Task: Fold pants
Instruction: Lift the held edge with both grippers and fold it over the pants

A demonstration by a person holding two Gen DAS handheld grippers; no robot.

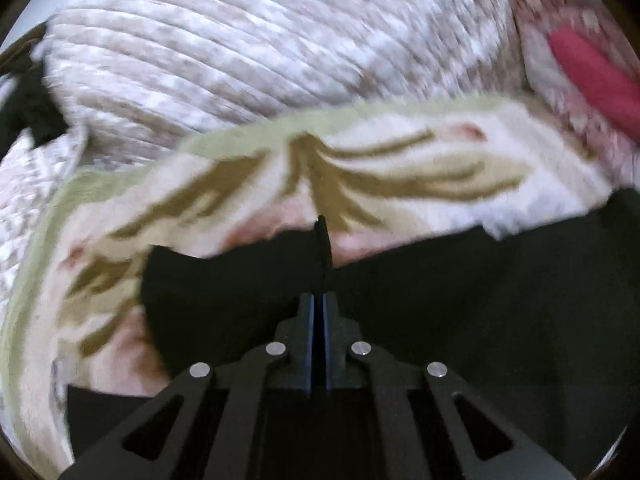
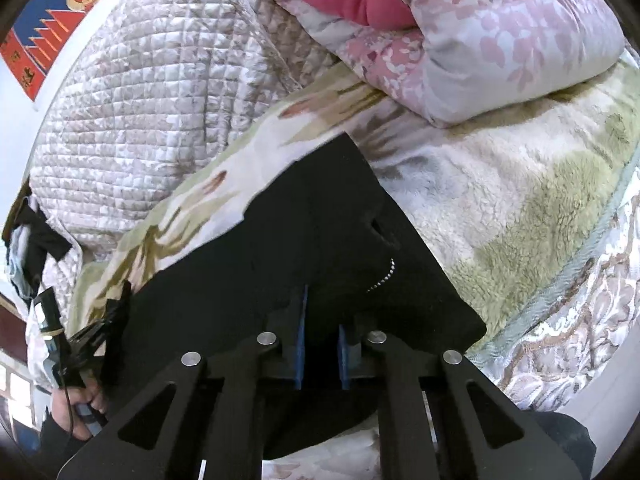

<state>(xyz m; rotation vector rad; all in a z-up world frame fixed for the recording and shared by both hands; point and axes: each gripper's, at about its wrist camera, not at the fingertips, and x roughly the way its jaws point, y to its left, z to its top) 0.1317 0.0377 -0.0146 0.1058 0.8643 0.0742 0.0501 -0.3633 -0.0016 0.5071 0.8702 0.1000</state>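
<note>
Bedding forms the work surface: a quilted cover (image 2: 152,92) behind, a fleece blanket (image 2: 520,184) with a leaf print in front, and a rolled pink floral duvet (image 2: 500,40) well clear of the work. The blanket gives a broad, soft, fairly flat bed for folding.

Black pants (image 2: 320,216) lie spread on this blanket. In the right wrist view the long axis runs from the near edge up and away toward the quilted cover, ending in a squared far edge; a short zipper (image 2: 380,276) shows near the right border. Which end is the waist cannot be told.

The left gripper (image 1: 322,264) is clenched, its pads pressed together with dark cloth apparently pinched between them. The right gripper (image 2: 322,320) is narrowed over the near part of the pants; whether its pads press the cloth cannot be told. Judged purpose: a two-point hold on one edge, so that it can be lifted evenly.
</note>
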